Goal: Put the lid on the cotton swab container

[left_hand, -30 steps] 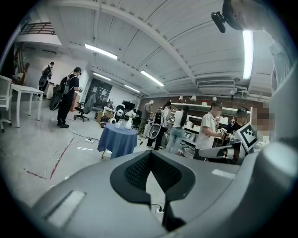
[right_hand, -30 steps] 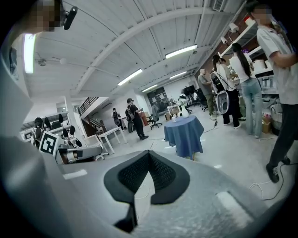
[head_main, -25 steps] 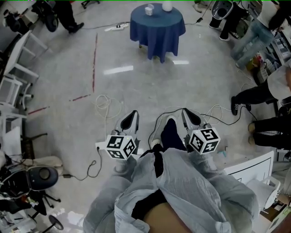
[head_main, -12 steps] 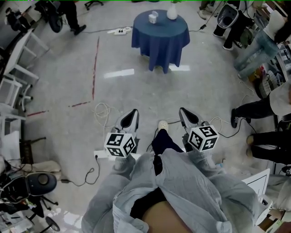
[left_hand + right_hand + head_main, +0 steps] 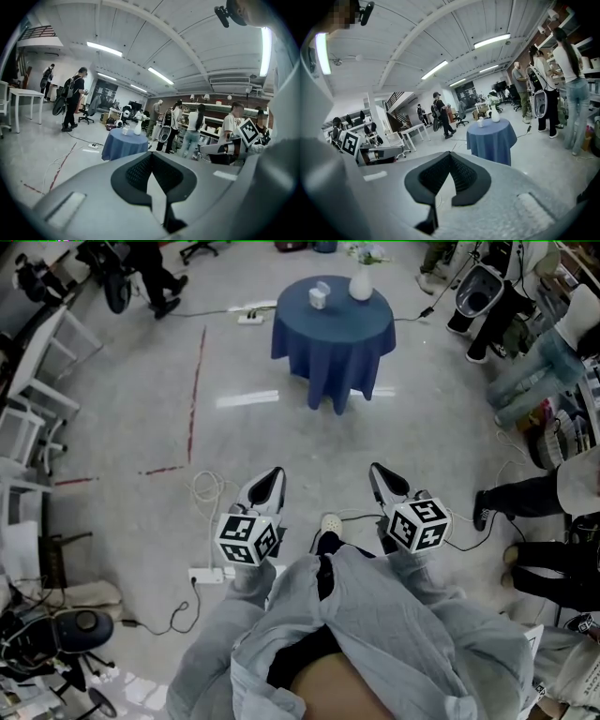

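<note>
A small pale container (image 5: 320, 294) stands on a round table under a blue cloth (image 5: 330, 352), far ahead across the floor, beside a white vase (image 5: 361, 284). I cannot make out a lid from here. Both grippers are held at waist height, well short of the table. My left gripper (image 5: 273, 475) is shut and holds nothing. My right gripper (image 5: 376, 471) is likewise shut and empty. The left gripper view shows the container (image 5: 125, 131) and vase (image 5: 138, 128) on the blue table (image 5: 123, 146) beyond the closed jaws. The right gripper view shows the same container (image 5: 480, 123) on that table (image 5: 492, 139).
Loose cables (image 5: 208, 486) and a power strip (image 5: 207, 575) lie on the floor by my feet. A red tape line (image 5: 195, 390) runs up the left. People (image 5: 525, 493) stand at the right, white tables and chairs (image 5: 28, 381) at the left, a person (image 5: 159, 277) at the back.
The blue table has slid lower and grown larger in the head view, so I am closer to it. Both grippers keep their place and stay shut.
</note>
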Available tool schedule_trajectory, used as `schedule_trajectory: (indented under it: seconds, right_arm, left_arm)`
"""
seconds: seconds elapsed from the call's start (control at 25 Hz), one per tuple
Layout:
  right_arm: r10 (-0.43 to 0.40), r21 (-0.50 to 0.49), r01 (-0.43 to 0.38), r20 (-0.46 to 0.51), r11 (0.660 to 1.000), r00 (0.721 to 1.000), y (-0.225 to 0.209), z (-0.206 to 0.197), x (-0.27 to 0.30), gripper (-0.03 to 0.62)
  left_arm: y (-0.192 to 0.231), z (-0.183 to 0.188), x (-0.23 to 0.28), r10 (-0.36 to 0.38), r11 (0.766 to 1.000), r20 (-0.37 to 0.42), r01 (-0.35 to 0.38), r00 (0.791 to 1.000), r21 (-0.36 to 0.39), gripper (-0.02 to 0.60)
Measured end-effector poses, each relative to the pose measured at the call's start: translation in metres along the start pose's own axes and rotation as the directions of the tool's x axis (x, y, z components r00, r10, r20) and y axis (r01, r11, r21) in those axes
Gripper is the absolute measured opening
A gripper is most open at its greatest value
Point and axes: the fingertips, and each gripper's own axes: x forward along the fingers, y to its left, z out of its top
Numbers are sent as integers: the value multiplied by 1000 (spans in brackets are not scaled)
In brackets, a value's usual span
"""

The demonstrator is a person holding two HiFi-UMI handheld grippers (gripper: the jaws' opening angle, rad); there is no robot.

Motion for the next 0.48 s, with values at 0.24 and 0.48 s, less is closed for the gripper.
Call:
schedule_trajectory:
  seconds: [0.24, 0.48]
  right_arm:
    - [-1, -10, 1, -13, 1000, 1000, -32, 21, 26, 2]
    - [26, -32, -26, -11, 999, 1000, -52, 41, 57, 2]
  left_arm:
    - [13, 13, 37, 30, 999, 14, -30, 999, -19, 14]
    - [28, 31, 71, 50, 998, 46, -49, 998, -26, 14]
